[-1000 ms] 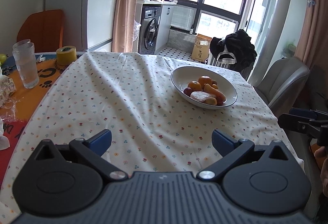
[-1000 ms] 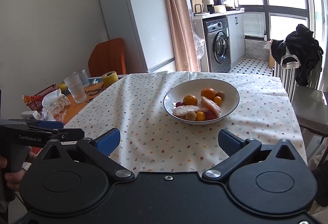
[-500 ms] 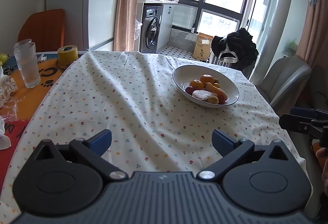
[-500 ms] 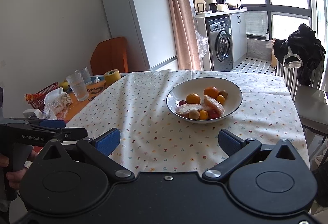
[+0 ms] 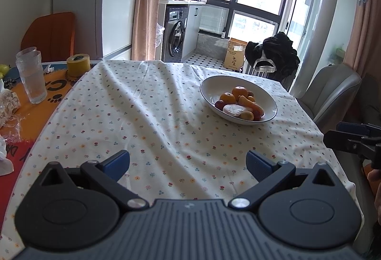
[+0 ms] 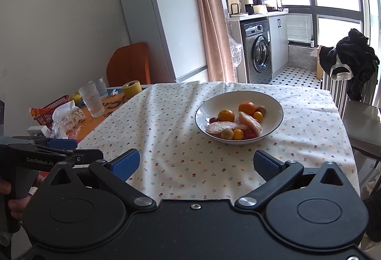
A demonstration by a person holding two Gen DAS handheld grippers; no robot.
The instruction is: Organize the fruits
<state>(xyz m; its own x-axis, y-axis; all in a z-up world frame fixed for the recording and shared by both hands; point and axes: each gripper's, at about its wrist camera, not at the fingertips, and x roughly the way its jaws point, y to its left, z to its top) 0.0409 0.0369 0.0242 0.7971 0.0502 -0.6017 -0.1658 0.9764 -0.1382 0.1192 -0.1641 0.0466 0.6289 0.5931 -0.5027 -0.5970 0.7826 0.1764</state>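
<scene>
Right tongs (image 6: 196, 163) spread wide, empty, above floral cloth (image 6: 181, 141); fruit bowl (image 6: 273, 102) ahead, well apart.

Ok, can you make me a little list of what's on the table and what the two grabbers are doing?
bowl: white bowl on the flowered tablecloth
fruit: oranges, small round fruits and peeled pieces, all in the bowl
left gripper: open, empty, over the cloth
right gripper: open, empty, facing the bowl
beside the cloth: glass, yellow tape roll
</scene>
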